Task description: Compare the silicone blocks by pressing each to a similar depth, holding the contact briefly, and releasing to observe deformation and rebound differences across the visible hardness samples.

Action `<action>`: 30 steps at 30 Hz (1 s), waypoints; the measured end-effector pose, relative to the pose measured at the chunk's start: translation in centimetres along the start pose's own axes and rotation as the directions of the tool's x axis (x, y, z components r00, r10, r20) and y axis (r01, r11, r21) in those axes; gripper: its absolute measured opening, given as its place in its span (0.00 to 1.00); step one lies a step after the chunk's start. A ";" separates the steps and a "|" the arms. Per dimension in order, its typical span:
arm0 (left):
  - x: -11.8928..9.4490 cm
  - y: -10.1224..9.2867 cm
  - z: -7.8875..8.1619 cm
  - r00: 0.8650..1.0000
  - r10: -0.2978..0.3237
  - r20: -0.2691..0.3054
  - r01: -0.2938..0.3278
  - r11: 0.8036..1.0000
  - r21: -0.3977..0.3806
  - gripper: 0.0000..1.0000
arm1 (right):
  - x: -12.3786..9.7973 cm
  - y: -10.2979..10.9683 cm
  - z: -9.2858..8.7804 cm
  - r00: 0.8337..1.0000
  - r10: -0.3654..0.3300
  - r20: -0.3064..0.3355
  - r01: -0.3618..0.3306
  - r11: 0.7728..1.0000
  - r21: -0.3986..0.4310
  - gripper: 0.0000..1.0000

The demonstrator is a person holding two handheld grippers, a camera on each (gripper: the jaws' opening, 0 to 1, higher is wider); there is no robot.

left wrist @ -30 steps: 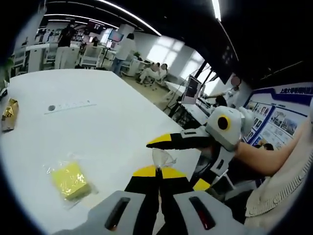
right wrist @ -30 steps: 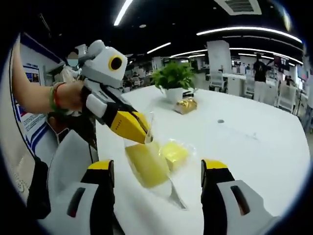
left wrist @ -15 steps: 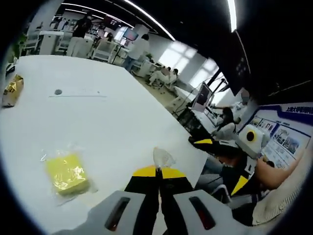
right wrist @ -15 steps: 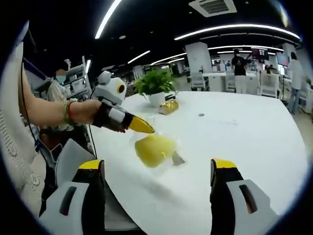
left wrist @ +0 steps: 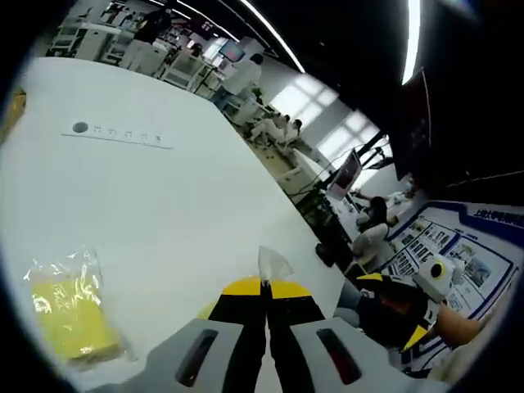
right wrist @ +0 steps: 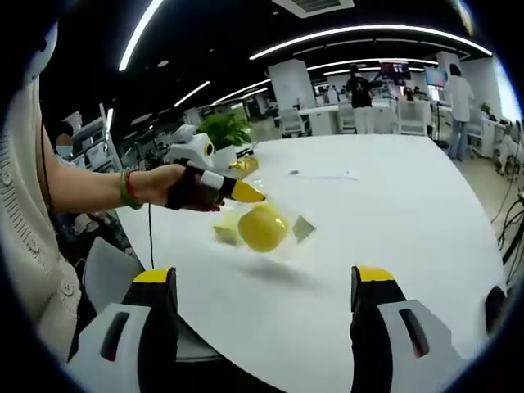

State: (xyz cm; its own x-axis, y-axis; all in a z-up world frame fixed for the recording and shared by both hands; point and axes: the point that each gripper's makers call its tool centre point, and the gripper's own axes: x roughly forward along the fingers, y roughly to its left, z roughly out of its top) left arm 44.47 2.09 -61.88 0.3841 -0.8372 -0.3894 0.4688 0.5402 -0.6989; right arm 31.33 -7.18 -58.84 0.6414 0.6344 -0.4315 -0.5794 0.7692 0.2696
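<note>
From the right gripper view, my right gripper [right wrist: 264, 282] sits nearest, its two yellow-tipped jaws spread wide with nothing between them. I read that as keeping it free and pulled back so the bagged sample stays in plain sight.

Just past it, my left gripper [right wrist: 246, 194] comes in from the left, jaws pressed together on the top edge of a clear plastic bag [right wrist: 282, 229]. Inside hangs a rounded yellow silicone block [right wrist: 262, 228], lifted off the white tabletop [right wrist: 393, 213] with its shadow lying below it. I judge the hold is by the film alone, so the block dangles freely. Hanging like this, the bag's long axis runs from the pinched edge down toward the tabletop, with a loose corner of film sticking out to the side. The block looks too round for me to tell its long axis.

In the left gripper view, the closed yellow jaws pinch a crumpled tuft of that film, pointing up and away from me. Off to the lower left, well apart, a second yellow silicone block in a crinkled clear wrapper [left wrist: 70, 315] lies flat on the tabletop, presumably waiting its turn for pressing. Farther on lies a thin white strip with a dark dot at one end [left wrist: 119, 135].
</note>
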 end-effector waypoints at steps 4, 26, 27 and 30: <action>1.9 0.8 1.1 0.999 -0.032 0.026 0.034 0.995 -0.093 0.00 | 0.0 -0.8 -0.4 1.000 -0.022 -0.021 0.022 1.000 0.005 0.80; 5.5 11.6 0.7 0.975 0.221 -0.033 -0.223 0.958 -0.182 0.00 | 1.7 -2.3 -2.0 0.995 -0.030 -0.094 0.034 0.999 0.042 0.76; 5.5 11.8 0.6 0.974 0.225 -0.038 -0.229 0.956 -0.182 0.00 | 1.7 -2.3 -2.0 0.995 -0.029 -0.097 0.033 0.998 0.044 0.76; 5.5 12.6 0.1 0.966 0.251 -0.061 -0.258 0.955 -0.147 0.00 | 2.1 -2.2 -1.9 0.995 -0.020 -0.096 0.025 0.999 0.044 0.76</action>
State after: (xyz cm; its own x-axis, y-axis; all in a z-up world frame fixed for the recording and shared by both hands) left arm 52.59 4.30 -72.75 0.4401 -0.6781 -0.5886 0.2317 0.7191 -0.6552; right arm 33.00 -7.67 -62.00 0.6018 0.6084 -0.5173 -0.5407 0.7872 0.2967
